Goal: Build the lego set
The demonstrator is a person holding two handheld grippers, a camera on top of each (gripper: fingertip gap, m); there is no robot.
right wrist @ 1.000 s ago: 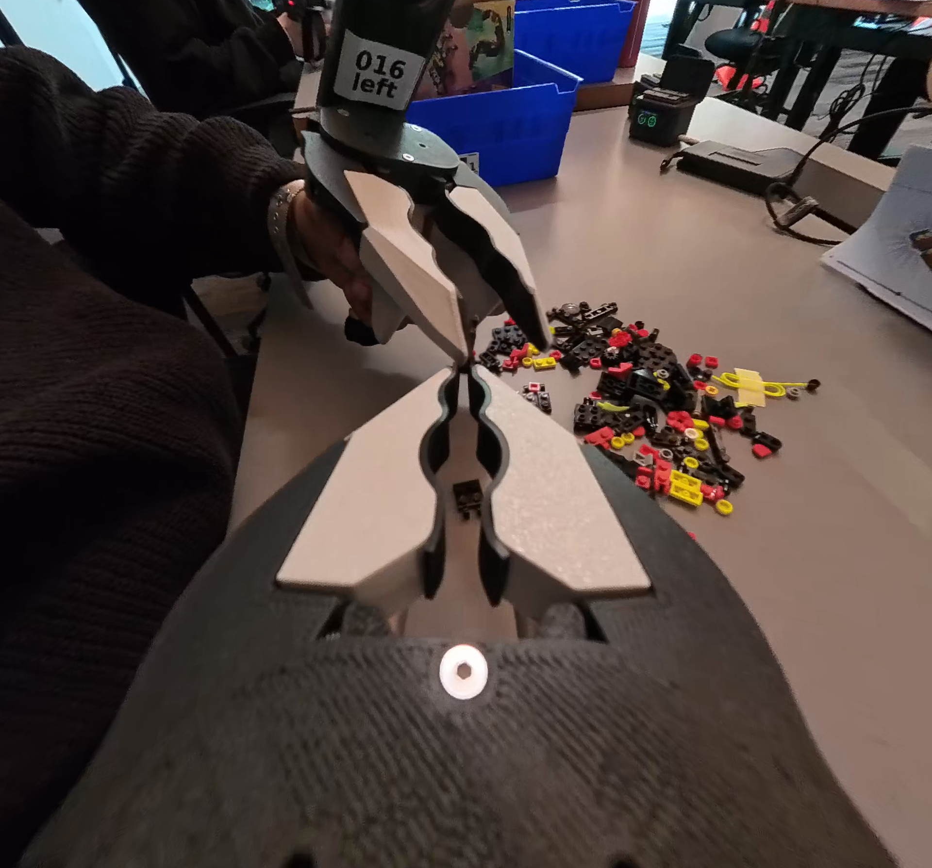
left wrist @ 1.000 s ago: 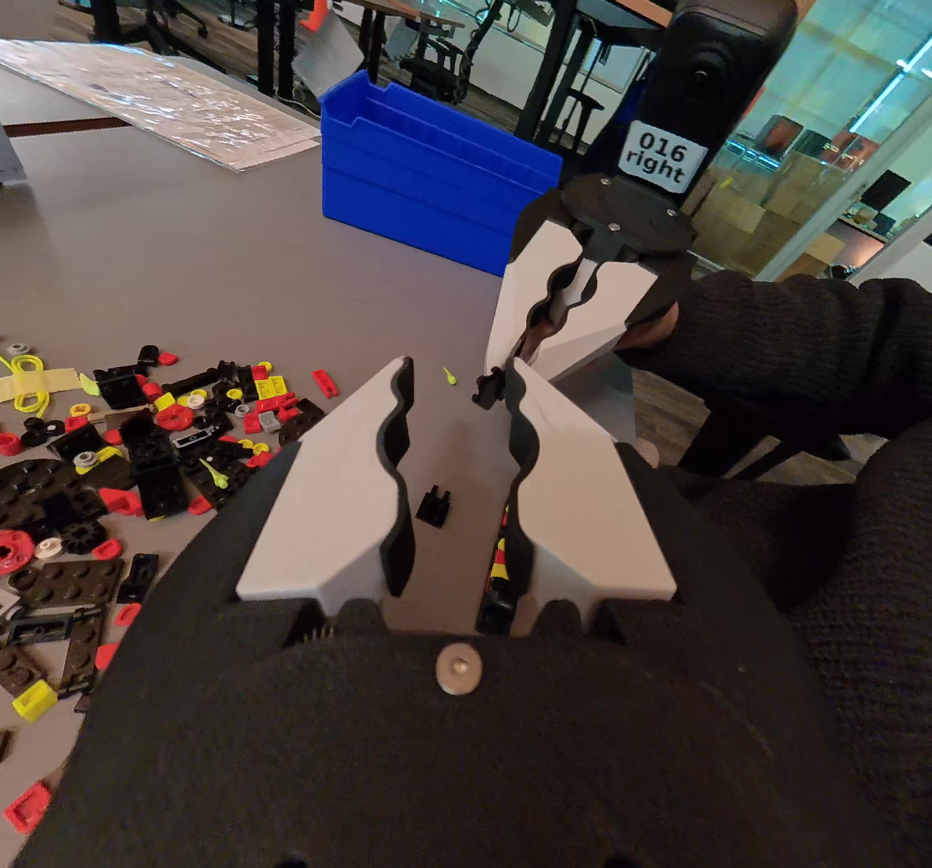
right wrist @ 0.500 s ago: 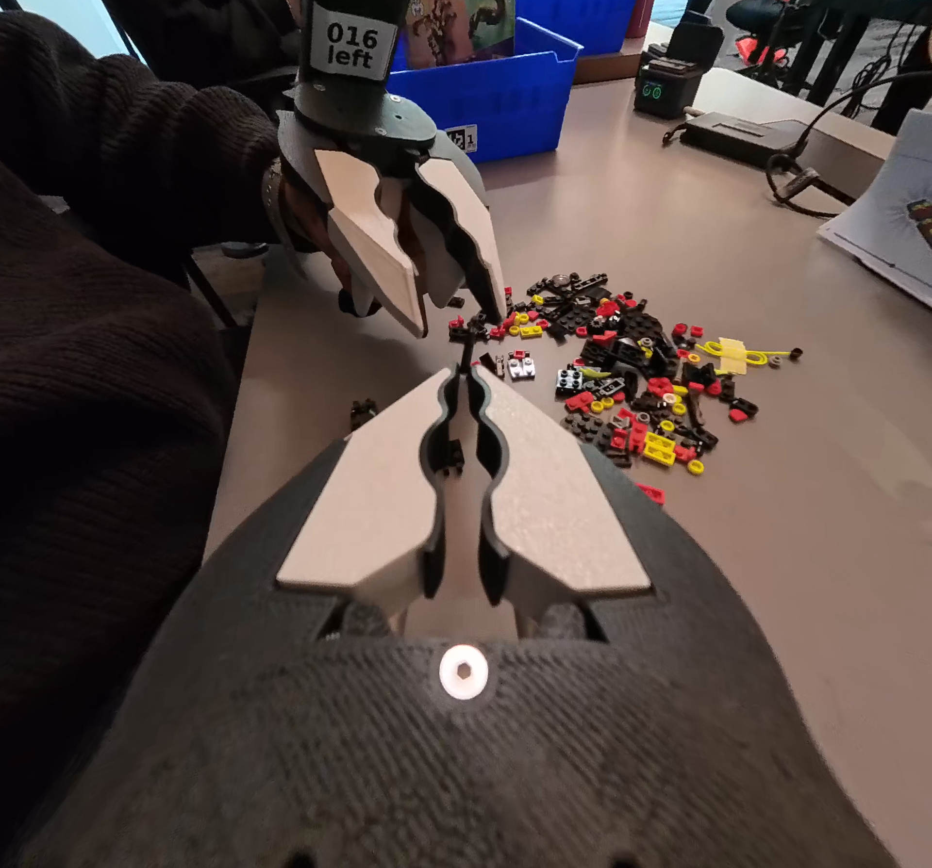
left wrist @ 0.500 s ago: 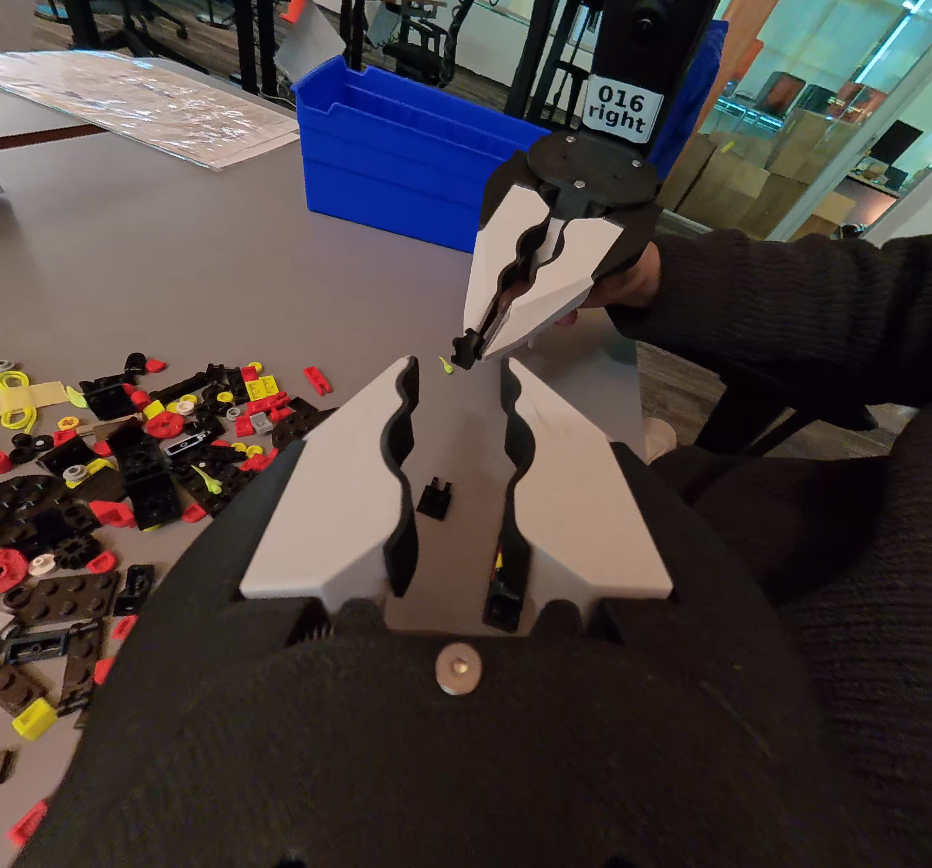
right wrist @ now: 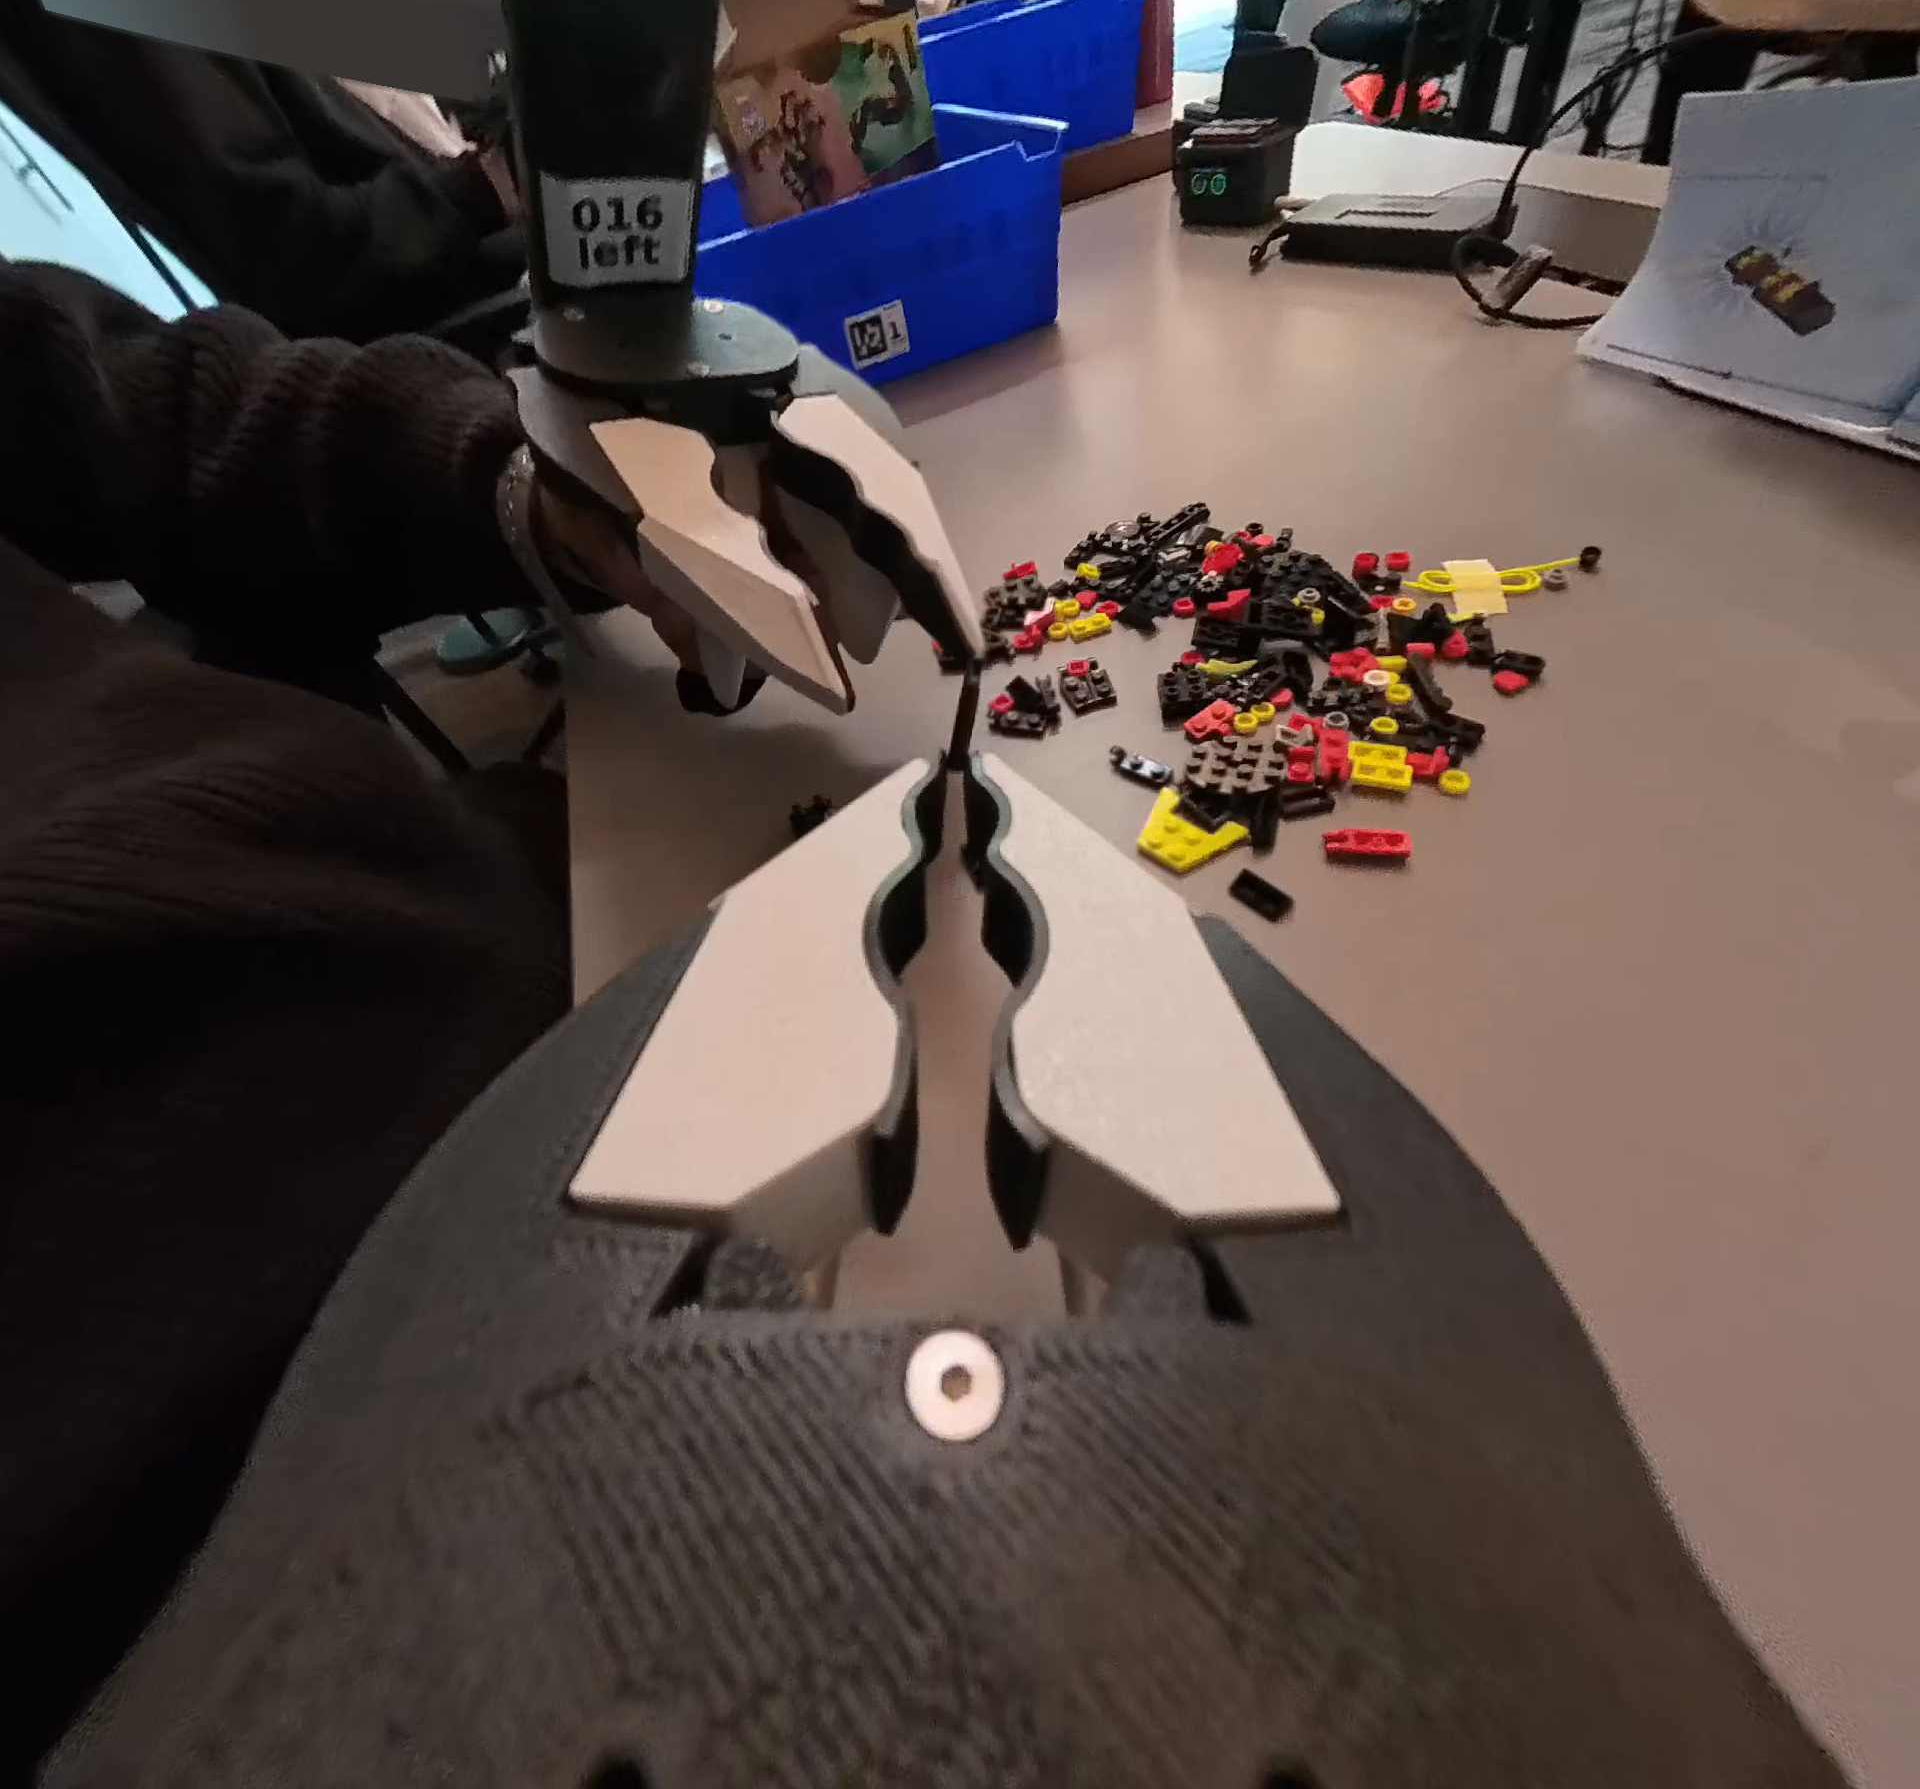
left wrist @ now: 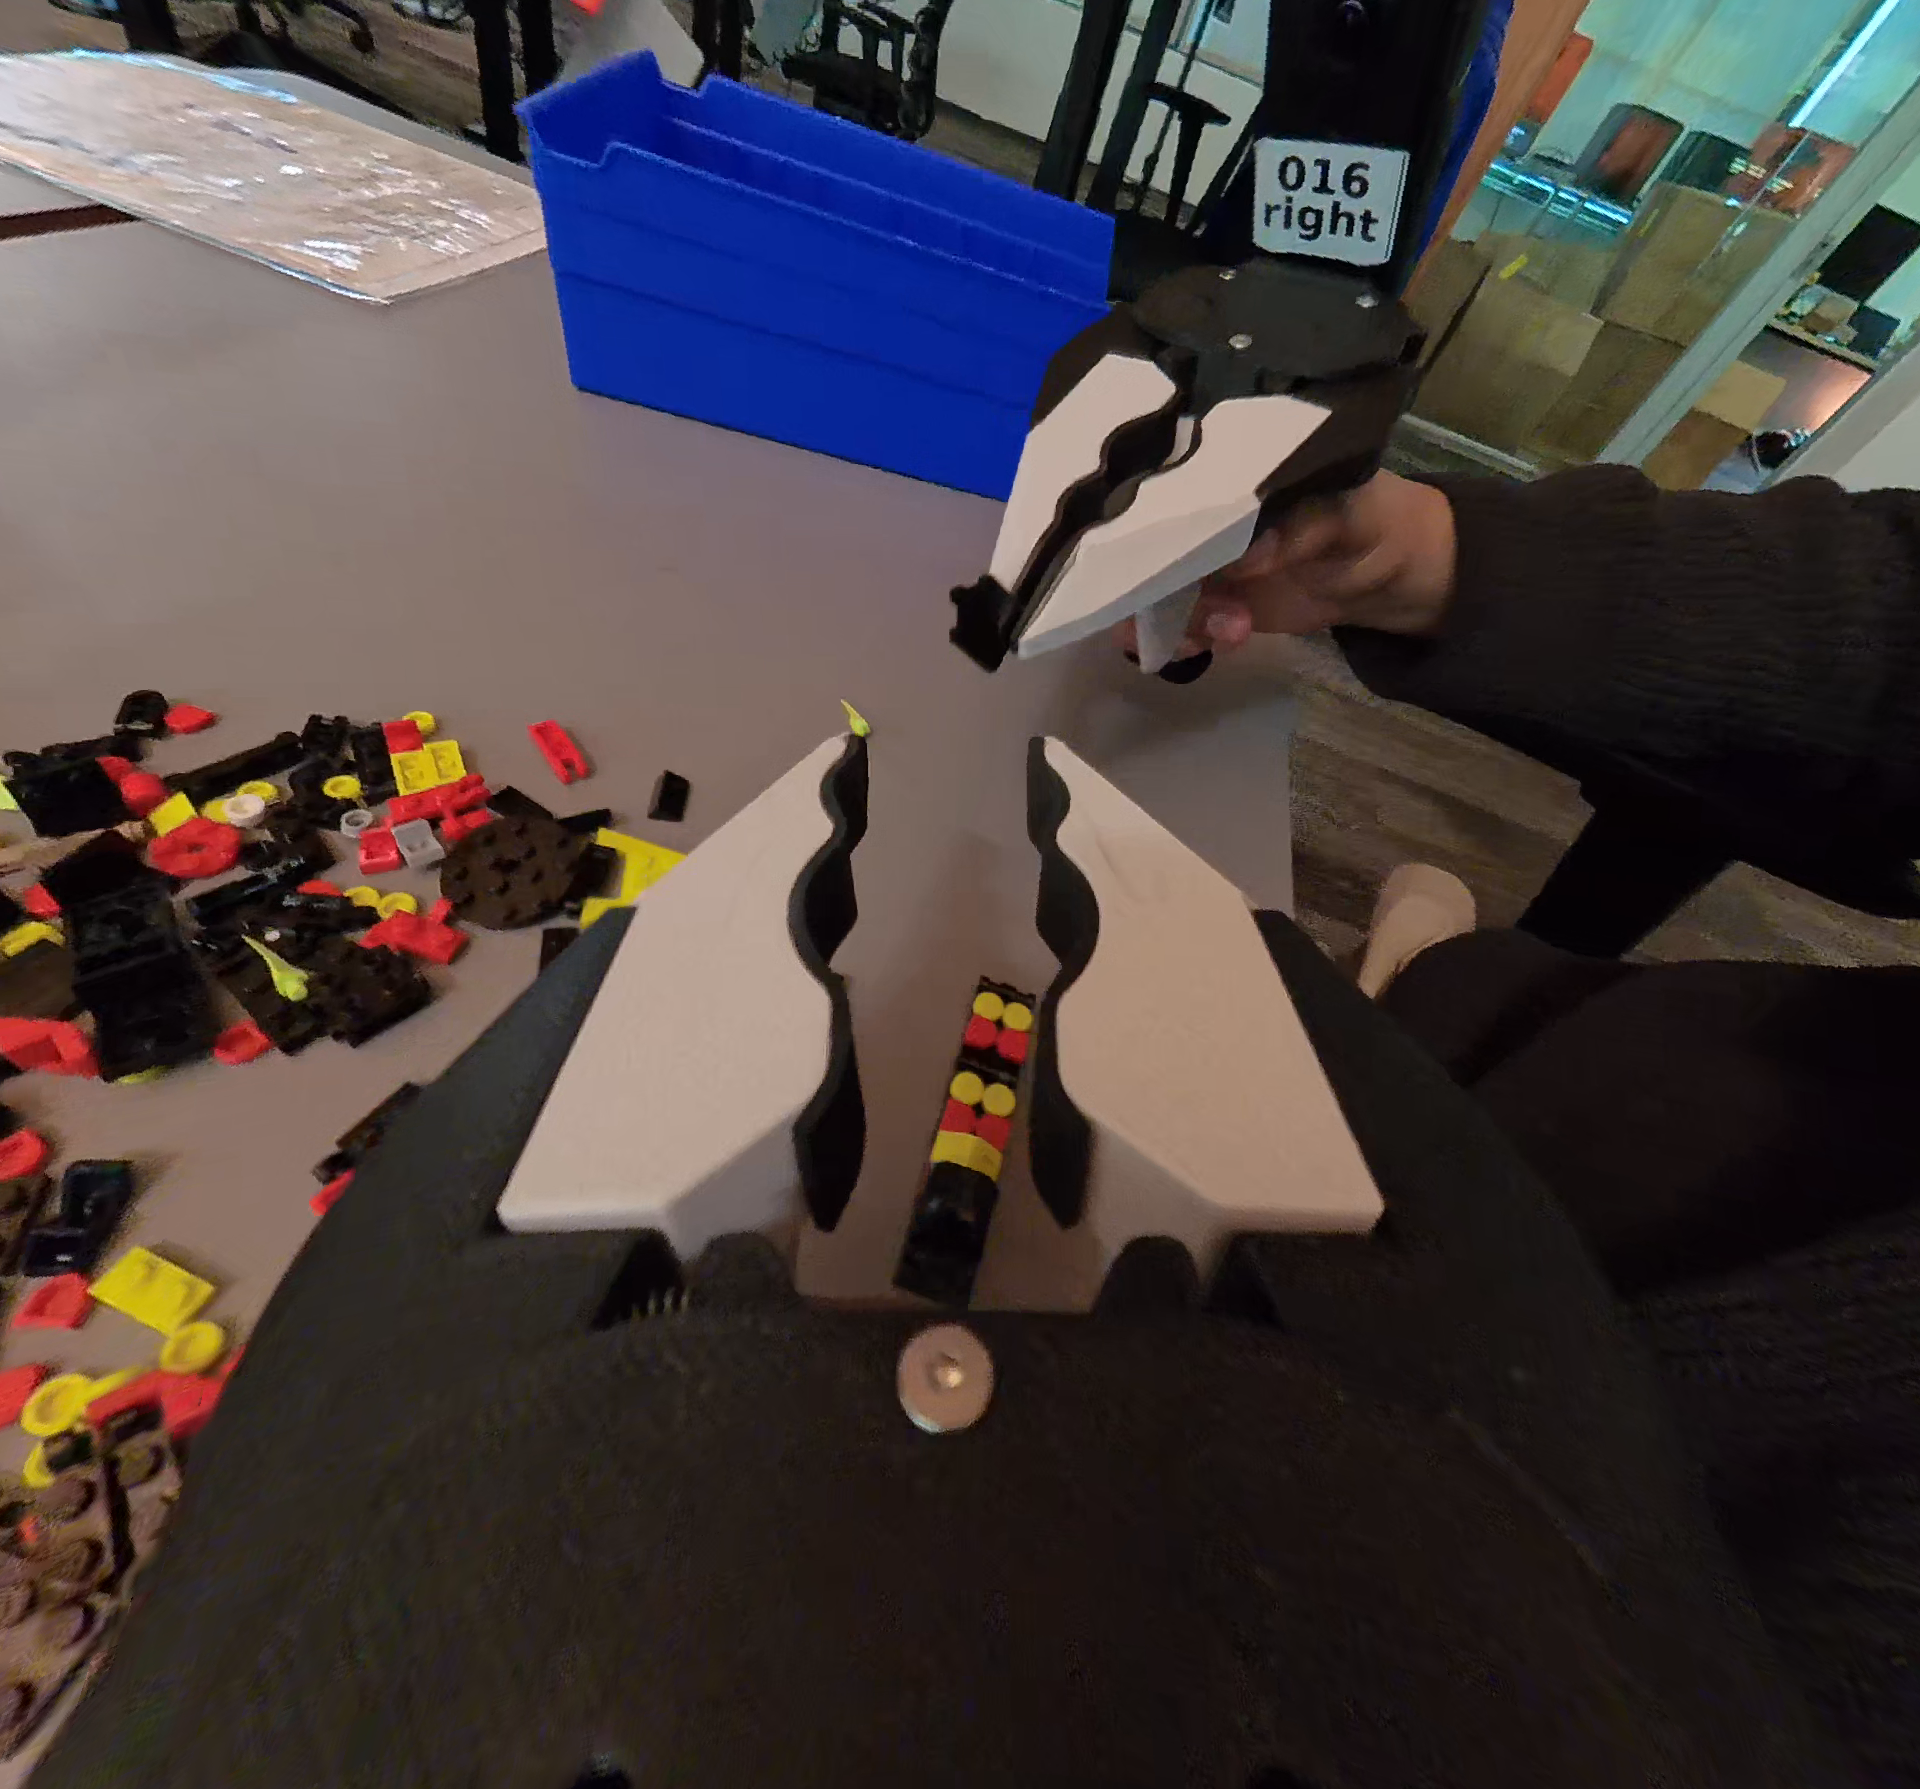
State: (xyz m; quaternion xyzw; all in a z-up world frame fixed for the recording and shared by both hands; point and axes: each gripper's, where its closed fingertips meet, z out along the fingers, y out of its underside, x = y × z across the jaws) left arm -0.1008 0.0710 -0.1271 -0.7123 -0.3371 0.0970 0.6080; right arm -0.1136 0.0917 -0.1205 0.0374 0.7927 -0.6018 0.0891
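Note:
My left gripper (left wrist: 945,747) is open and empty, low over the grey table (left wrist: 416,534). A long black, red and yellow lego assembly (left wrist: 977,1116) shows below and between its fingers, not gripped. My right gripper (left wrist: 1003,636) hangs above and to the right, shut on a small black piece (left wrist: 975,619). In the right wrist view my right gripper (right wrist: 951,775) pinches that thin black piece (right wrist: 961,721), which sticks out past the tips. The left gripper (right wrist: 906,674) is just beyond it. The pile of loose black, red and yellow pieces (left wrist: 260,908) lies to the left and also shows in the right wrist view (right wrist: 1299,679).
A blue bin (left wrist: 810,305) stands at the back, with a plastic sheet (left wrist: 239,170) to its left. In the right wrist view there are blue bins (right wrist: 914,253), a black device with cables (right wrist: 1371,222), an instruction booklet (right wrist: 1766,316) and a loose black piece (right wrist: 810,814). The table edge is close on the person's side. Less than 4 cm separates the two grippers' tips.
The two grippers' tips were touching a second ago; my right gripper has lifted away up and to the right, holding the black piece. My left gripper has shifted, and the assembly now shows between its fingers.

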